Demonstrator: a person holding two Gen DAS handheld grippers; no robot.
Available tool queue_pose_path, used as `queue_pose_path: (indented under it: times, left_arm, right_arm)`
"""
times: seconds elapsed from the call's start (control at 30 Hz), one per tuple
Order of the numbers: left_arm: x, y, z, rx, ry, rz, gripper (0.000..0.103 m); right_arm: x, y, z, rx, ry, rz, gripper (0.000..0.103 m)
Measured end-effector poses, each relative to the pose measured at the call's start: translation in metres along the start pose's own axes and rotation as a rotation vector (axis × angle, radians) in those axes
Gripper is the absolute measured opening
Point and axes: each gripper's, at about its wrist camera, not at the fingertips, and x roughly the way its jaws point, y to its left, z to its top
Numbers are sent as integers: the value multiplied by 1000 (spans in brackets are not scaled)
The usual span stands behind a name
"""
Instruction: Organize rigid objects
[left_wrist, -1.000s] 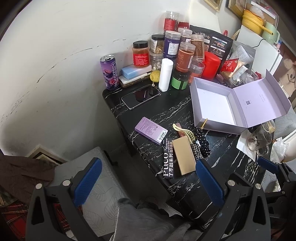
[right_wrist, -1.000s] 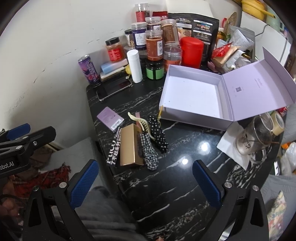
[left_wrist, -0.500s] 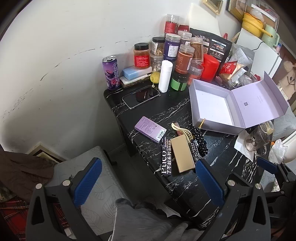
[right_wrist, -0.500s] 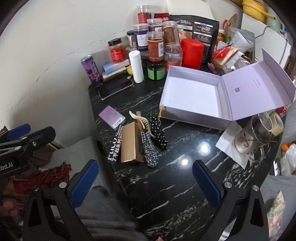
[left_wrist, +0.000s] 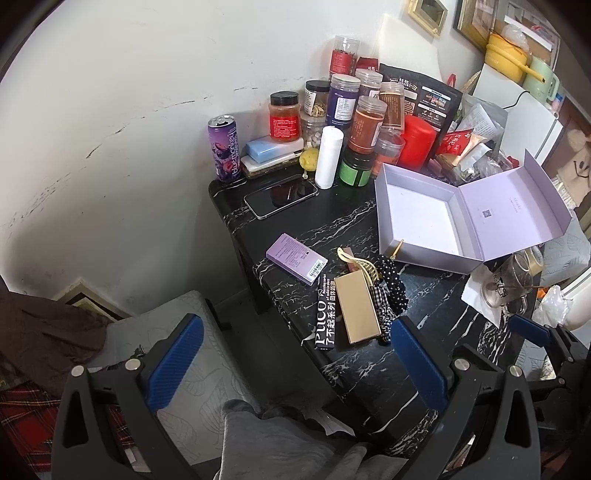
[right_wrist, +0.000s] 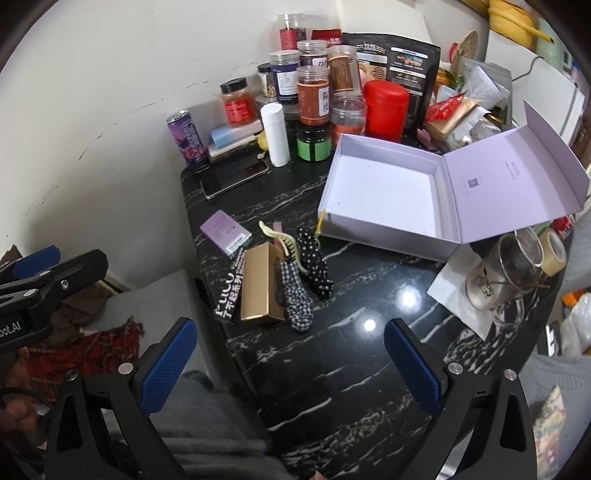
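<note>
1. Both tongs are held spread and empty — left tongs, right tongs.
2. The gold box is laid on the black desk — beside the open lilac box.

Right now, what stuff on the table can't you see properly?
- Pink clip, right wrist view: mostly hidden under the cream hair claw and gold box.
- Back jars, left wrist view: front jars cover them, contents unclear.
- Purple box label: print too small to read.
- Glass mug, right wrist view: contents unclear through glare.
- Lilac gift box: the print inside its lid is too small to read.
</note>
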Motion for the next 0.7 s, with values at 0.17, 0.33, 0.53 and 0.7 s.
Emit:
queue_pose_path:
  times: [0.17, 0.33, 0.53, 0.7]
  left_arm:
    - [-2, -2, -2, -1, -5, -10, 103]
    - [-2, -4, -2, 5, -6, -21, 103]
    - [7, -5, 0, 12, 14, -42, 103]
    - [22, -7, 3, 25, 42, -39, 103]
  right_arm:
    - [-1, -2, 1, 1, 1, 3, 103]
    - [0, -4, 1, 0, 4, 4, 103]
    - [4, -8, 2, 19, 6, 20, 103]
    - [9, -15, 3, 48, 1, 28, 103]
